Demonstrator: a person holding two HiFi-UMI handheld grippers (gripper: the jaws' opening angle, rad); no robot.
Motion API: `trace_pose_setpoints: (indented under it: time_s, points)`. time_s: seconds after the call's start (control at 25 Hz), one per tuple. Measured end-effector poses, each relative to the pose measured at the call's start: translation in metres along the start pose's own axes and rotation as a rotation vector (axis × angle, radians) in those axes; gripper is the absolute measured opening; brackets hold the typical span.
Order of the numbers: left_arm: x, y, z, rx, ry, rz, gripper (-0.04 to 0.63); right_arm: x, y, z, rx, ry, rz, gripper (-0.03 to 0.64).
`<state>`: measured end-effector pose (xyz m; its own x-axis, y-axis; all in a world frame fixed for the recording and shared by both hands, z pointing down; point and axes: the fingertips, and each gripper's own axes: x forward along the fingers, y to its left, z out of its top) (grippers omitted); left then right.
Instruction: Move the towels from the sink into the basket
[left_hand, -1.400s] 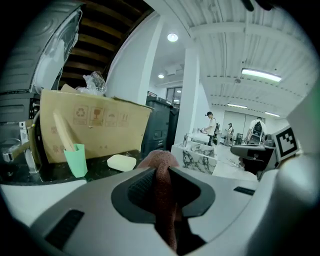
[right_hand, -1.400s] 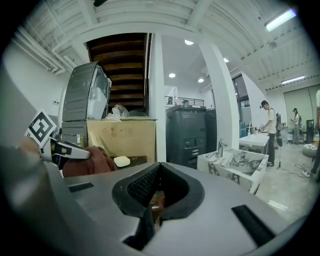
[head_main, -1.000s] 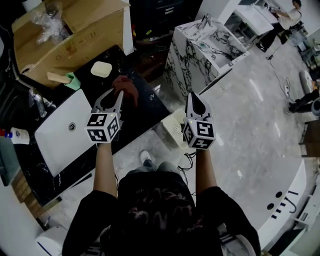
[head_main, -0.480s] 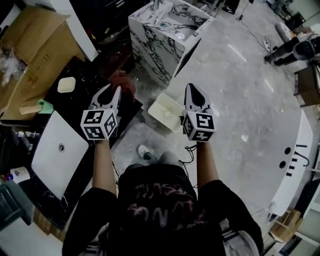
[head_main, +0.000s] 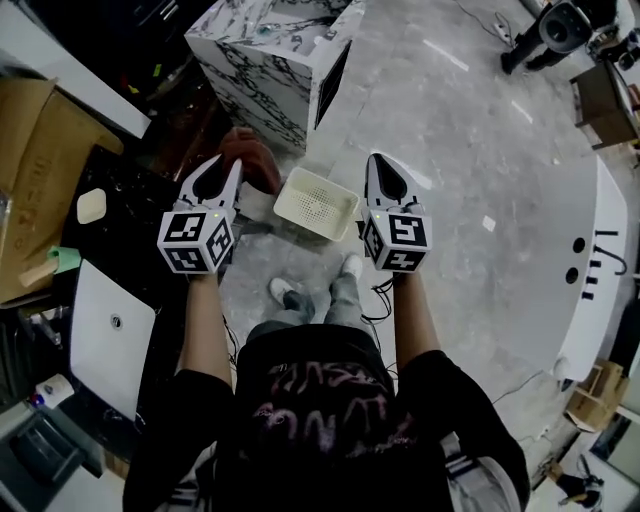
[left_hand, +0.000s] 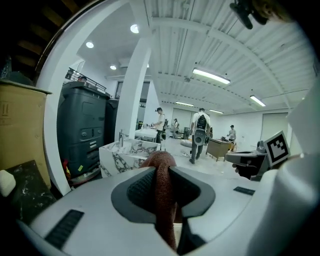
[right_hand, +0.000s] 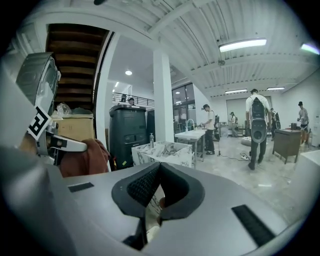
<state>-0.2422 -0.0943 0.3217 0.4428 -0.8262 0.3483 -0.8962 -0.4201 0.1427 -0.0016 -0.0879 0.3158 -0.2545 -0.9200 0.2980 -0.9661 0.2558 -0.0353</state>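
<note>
Your left gripper (head_main: 236, 170) has its jaws clamped on a rust-brown towel (head_main: 256, 165), just left of the white basket (head_main: 315, 203) on the floor. Bring the towel over the basket's middle before releasing it. Your right gripper (head_main: 380, 166), jaws together and empty, is beside the basket's right edge.

The towel (left_hand: 164, 210) is shown as rough, looped cloth, matt and rust-brown. The pads (left_hand: 139, 189) of the left gripper (left_hand: 161, 172) are seen to be dark and finely ribbed (rubber, by the look), set in smooth matt grey plastic. The basket (head_main: 316, 203) is made of pale perforated plastic. The floor (head_main: 470, 150) is polished to a gloss.
</note>
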Motion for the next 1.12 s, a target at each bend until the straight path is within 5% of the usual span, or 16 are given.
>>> trace_pose_setpoints:
  time_s: [0.52,1.12]
  points:
    - [0.089,-0.061,-0.013,0.023,0.06,0.001,0.091,0.031,-0.097,-0.021,0.014,0.045,0.003,0.015]
    - [0.179,-0.094,-0.122,-0.034,0.204,-0.05,0.092,0.071,-0.153,-0.138,0.045,0.18,-0.008,0.014]
